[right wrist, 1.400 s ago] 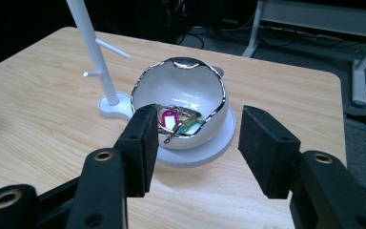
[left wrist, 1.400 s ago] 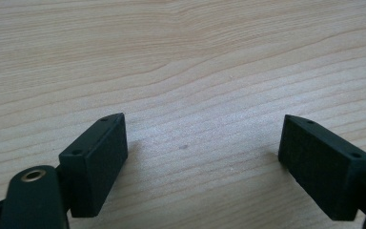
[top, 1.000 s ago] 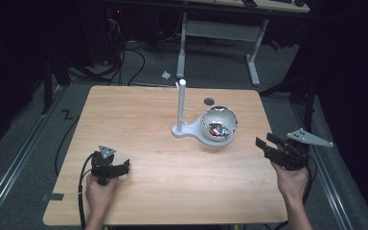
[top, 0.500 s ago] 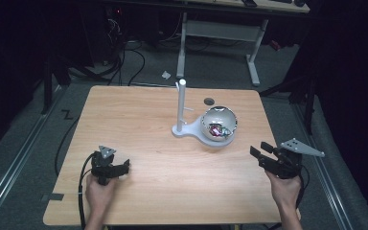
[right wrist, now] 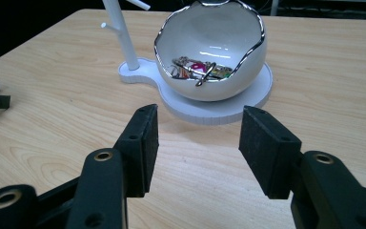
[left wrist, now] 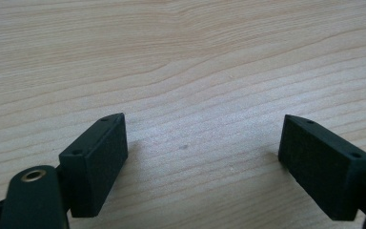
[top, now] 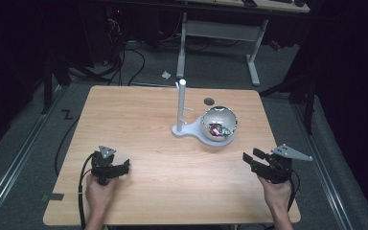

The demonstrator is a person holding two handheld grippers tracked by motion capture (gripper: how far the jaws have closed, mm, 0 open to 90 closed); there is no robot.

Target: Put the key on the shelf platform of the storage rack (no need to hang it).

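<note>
Thing in hand: the white egg-shaped ceramic bowl with a silver broken-shell rim (top: 219, 123) stands on the round end of a flat white stand (right wrist: 248, 98) with a thin white post (top: 181, 103), in the far right part of the light wooden desk (top: 139, 115).
Contents: small shiny trinkets (right wrist: 198, 68), silver with pink and green, lie at the bottom of the bowl; what each one is I cannot tell.
Direction from the jaws: the bowl lies straight ahead of the right gripper (right wrist: 198, 143) and a little above the gap, near but apart from it, with bare desk between.
Long axis: the stand runs from the post to the bowl, crosswise to the line of the right jaws; the opening of the bowl faces this gripper.
Nearer hand: the right gripper (top: 250, 158) is nearer; the left gripper (top: 122, 166) is well apart, at the near left of the desk.
Right jaws: released, wide, nothing between them.
Left jaws: released and wide over bare wood (left wrist: 195, 71), grasping nothing.
Judgement: the coming move is probably a reach forward with the right hand, into the bowl.
High view gives: both hands and the whole layout together.
Right gripper view gives: the trinkets inside the bowl and its jagged rim, much clearer.
</note>
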